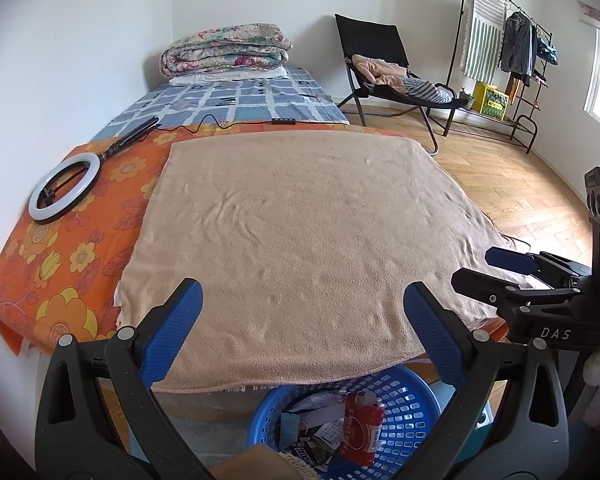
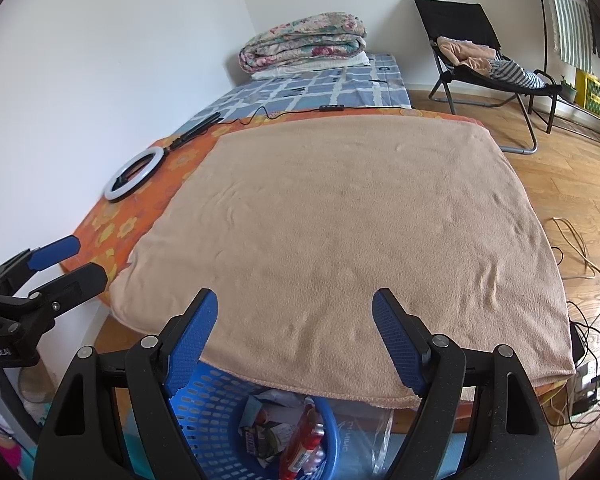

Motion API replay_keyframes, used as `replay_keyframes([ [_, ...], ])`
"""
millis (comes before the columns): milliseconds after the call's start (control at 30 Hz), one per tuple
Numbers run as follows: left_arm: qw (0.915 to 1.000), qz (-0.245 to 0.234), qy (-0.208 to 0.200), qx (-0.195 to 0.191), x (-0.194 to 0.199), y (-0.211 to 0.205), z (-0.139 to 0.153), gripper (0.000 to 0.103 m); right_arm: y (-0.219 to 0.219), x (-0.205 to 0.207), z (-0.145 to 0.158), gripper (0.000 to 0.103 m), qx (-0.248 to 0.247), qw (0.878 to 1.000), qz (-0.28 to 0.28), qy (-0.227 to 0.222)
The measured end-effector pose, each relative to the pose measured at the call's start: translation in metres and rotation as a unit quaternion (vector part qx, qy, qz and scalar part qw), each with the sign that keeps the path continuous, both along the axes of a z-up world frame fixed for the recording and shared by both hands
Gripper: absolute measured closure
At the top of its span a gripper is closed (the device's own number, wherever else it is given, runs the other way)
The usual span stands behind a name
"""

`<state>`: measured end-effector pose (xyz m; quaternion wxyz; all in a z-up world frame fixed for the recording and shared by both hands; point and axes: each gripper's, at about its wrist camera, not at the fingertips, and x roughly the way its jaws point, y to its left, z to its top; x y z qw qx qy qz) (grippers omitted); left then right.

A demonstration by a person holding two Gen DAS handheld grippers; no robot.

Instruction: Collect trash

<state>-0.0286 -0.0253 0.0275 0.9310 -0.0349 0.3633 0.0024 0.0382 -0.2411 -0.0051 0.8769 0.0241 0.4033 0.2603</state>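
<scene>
A blue plastic basket (image 1: pixel 412 400) (image 2: pixel 204 400) stands on the floor below the near edge of the bed. It holds a red packet (image 1: pixel 360 428) (image 2: pixel 304 436), paper scraps and small wrappers. My left gripper (image 1: pixel 303 286) hovers open above the basket and the edge of the beige towel (image 1: pixel 300 220), with nothing between its blue pads. My right gripper (image 2: pixel 294 296) is also open and empty, over the same edge of the beige towel (image 2: pixel 360 220). Each gripper shows at the side of the other's view: the right gripper (image 1: pixel 488 270) and the left gripper (image 2: pixel 76 262).
A ring light (image 1: pixel 64 186) with its cable lies on the orange floral sheet (image 1: pixel 72 248). Folded quilts (image 1: pixel 228 50) sit at the far end of the bed. A black folding chair (image 1: pixel 380 64) with clothes, a clothes rack (image 1: pixel 512 48) and floor cables (image 2: pixel 580 264) are on the right.
</scene>
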Motion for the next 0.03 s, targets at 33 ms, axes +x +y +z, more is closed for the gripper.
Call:
replay_keyframes([
  [33,1.0000,0.003,0.001,0.000,-0.0001,0.0000,-0.0006,0.001,0.0002,-0.0001,0.0001,0.023,0.001,1.000,0.000,0.000],
])
